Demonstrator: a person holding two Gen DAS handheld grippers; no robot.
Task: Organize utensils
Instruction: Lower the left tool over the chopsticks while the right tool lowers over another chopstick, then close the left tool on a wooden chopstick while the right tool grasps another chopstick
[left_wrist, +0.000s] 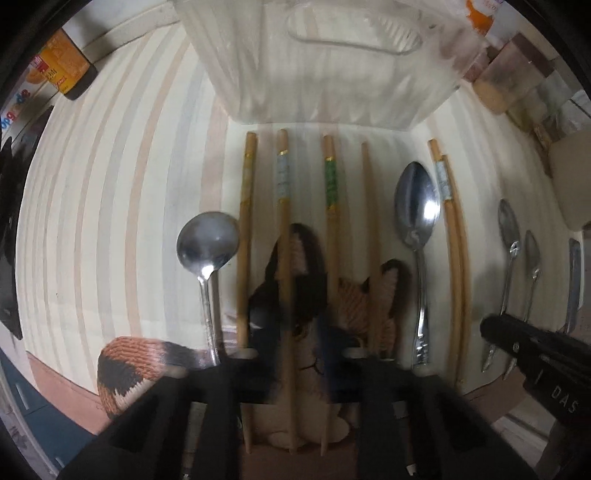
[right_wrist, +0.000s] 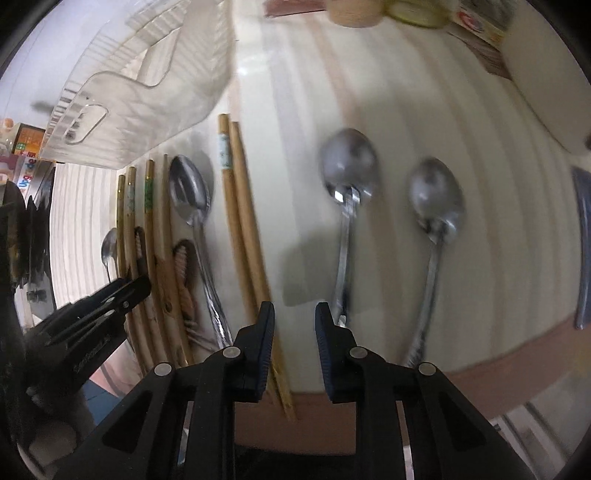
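Several wooden chopsticks (left_wrist: 245, 221) lie side by side on the striped table, over a knitted cat mat (left_wrist: 369, 306). My left gripper (left_wrist: 291, 325) points down at them, its blurred jaws shut on the chopstick with the pale blue band (left_wrist: 283, 206). A round spoon (left_wrist: 207, 240) lies to its left, a large spoon (left_wrist: 417, 206) to its right. My right gripper (right_wrist: 293, 314) stands over bare table with a narrow gap and nothing between its fingers. A chopstick pair (right_wrist: 240, 229) is just to its left, and a spoon's handle (right_wrist: 345, 258) is against its right finger. A second spoon (right_wrist: 436, 195) lies further right.
A clear plastic basket (left_wrist: 314, 74) stands at the far ends of the chopsticks. A blue-grey knife (right_wrist: 583, 240) lies at the right edge of the table. Boxes and jars (left_wrist: 62, 66) line the back, and the table's front edge (right_wrist: 498, 369) is close below the grippers.
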